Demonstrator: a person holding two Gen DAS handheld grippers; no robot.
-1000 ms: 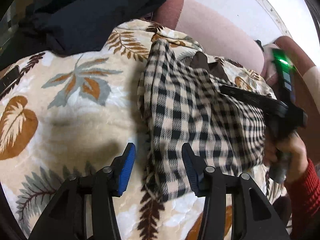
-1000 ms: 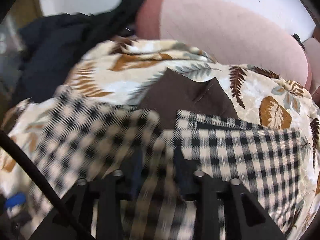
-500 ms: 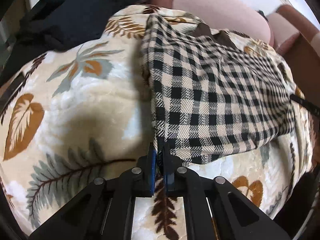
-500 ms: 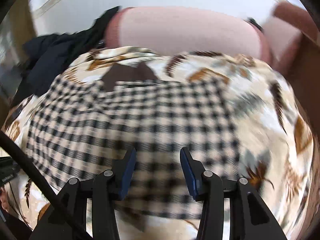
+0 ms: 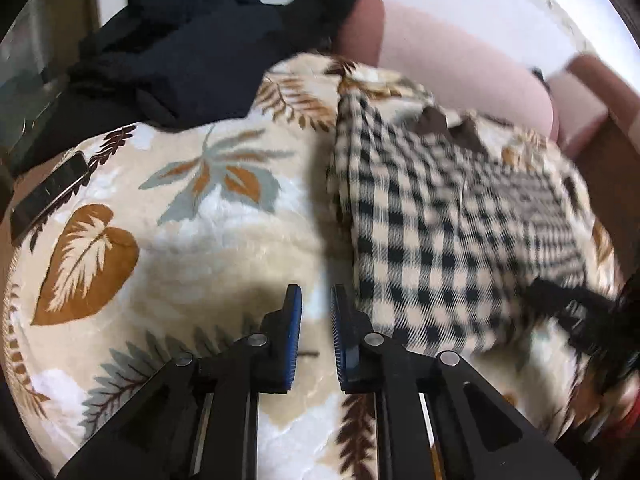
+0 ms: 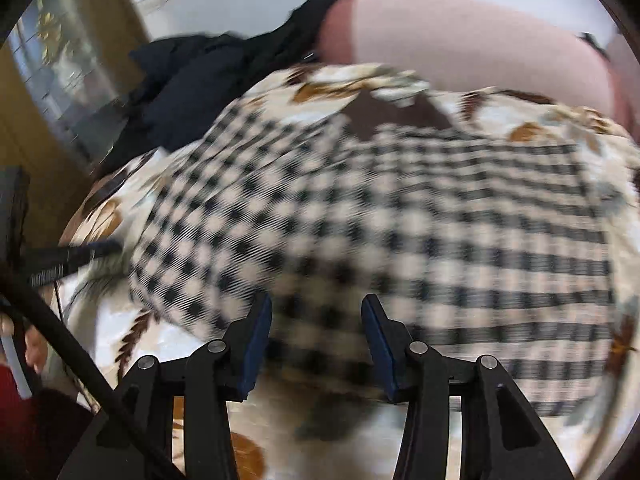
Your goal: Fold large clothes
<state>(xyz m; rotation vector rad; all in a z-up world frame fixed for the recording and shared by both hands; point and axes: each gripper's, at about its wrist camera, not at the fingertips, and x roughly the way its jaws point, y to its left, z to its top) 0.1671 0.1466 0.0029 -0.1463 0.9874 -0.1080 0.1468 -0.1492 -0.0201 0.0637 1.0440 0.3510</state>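
Observation:
A black-and-cream checked garment [image 5: 432, 232] with a brown collar [image 5: 448, 128] lies folded on a leaf-print blanket [image 5: 160, 240]. My left gripper [image 5: 316, 300] hovers just left of the garment's near left corner, its jaws slightly apart and empty. In the right wrist view the same garment [image 6: 400, 216] fills the middle. My right gripper [image 6: 316, 312] is open and empty above the garment's near edge. The right gripper also shows blurred at the lower right of the left wrist view [image 5: 580, 312].
A pile of dark clothes [image 5: 192, 52] lies at the back left of the blanket. A pink sofa back [image 5: 460, 56] runs behind. A dark phone-like slab [image 5: 48, 196] lies at the blanket's left edge. A black cable [image 6: 80, 352] crosses the lower left of the right wrist view.
My left gripper shut on the garment's near left corner, then let go and its jaws parted a little. My right gripper opened, released the cloth and drew back to the near edge.

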